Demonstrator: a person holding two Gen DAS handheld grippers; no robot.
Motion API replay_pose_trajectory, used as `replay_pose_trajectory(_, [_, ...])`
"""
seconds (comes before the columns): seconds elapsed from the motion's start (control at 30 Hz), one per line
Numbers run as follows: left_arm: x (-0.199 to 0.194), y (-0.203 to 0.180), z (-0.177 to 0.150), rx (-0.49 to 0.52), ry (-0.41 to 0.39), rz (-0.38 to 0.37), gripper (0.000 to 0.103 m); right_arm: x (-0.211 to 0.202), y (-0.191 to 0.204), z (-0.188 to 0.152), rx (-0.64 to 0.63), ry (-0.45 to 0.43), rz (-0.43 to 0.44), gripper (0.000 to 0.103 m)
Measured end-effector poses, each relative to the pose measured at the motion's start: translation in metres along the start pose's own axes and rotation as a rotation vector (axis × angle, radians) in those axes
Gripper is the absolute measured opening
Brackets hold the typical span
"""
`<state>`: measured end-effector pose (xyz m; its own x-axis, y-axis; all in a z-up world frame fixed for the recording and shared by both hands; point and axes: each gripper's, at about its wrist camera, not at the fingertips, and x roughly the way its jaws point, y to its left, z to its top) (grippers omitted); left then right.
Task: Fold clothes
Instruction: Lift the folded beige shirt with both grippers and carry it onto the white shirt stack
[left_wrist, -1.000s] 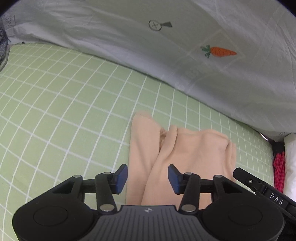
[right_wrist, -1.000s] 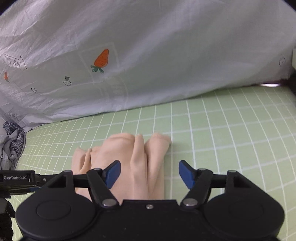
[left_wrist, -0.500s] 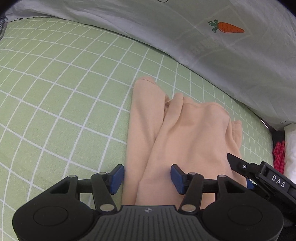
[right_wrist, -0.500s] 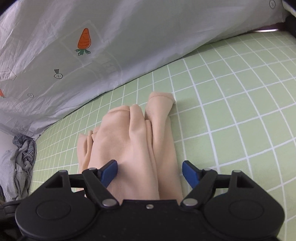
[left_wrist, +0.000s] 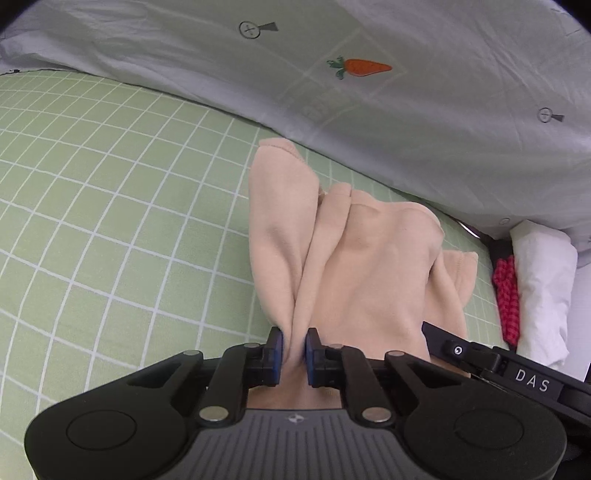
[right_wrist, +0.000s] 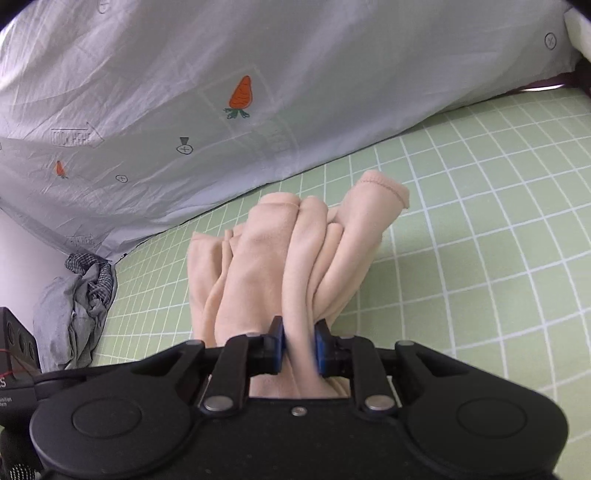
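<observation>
The peach garment (left_wrist: 373, 258) lies bunched on the green checked sheet (left_wrist: 110, 206), near the grey carrot-print duvet (left_wrist: 424, 122) — its near edge gathered up. The left gripper (left_wrist: 294, 349) and right gripper (right_wrist: 300, 345) are both closing, fabric pinched between each one's pads.

"DAS" is showing on the black gripper body (left_wrist: 532, 384) at four o'clock; "LOOK HERE" is sitting on the grey sheet (right_wrist: 147, 92) at ten o'clock.
</observation>
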<state>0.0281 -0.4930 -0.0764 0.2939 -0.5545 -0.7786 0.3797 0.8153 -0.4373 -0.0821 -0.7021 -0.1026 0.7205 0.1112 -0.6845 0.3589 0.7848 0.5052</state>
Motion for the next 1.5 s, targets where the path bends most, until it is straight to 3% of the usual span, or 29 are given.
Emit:
replay_pose_trajectory(0.23, [-0.059,-0.015,-0.046,0.072,-0.037,-0.066,0.013,-0.086,0.042,-0.048,0.014,-0.086,-0.066,0.017])
replay_pose_trajectory(0.57, [-0.091,-0.030,-0.113,0.163,0.054,-0.190,0.013,-0.174,0.059,-0.132,0.067,-0.119,-0.230,0.017])
replay_pose_trajectory(0.8, [-0.088,-0.099,-0.159,0.237,0.043,-0.203,0.013,-0.226,0.006,-0.155,0.148,-0.156,-0.268,0.017])
replay_pose_trajectory(0.93, [-0.069,-0.157,-0.190,0.221,0.005,-0.180,0.013,-0.246,-0.052,-0.147,0.101,-0.180,-0.244,0.017])
replay_pose_trajectory(1.13, [-0.036,-0.257,-0.228,0.195,-0.025,-0.194,0.013,-0.291,-0.148,-0.107,0.037,-0.227,-0.204,0.017])
replay_pose_trajectory(1.23, [-0.024,-0.303,-0.230,0.166,-0.027,-0.226,0.013,-0.314,-0.189,-0.083,0.043,-0.266,-0.208,0.017])
replay_pose_trajectory(1.5, [0.019,-0.400,-0.197,0.250,-0.076,-0.261,0.013,-0.333,-0.262,-0.007,-0.016,-0.370,-0.247,0.017])
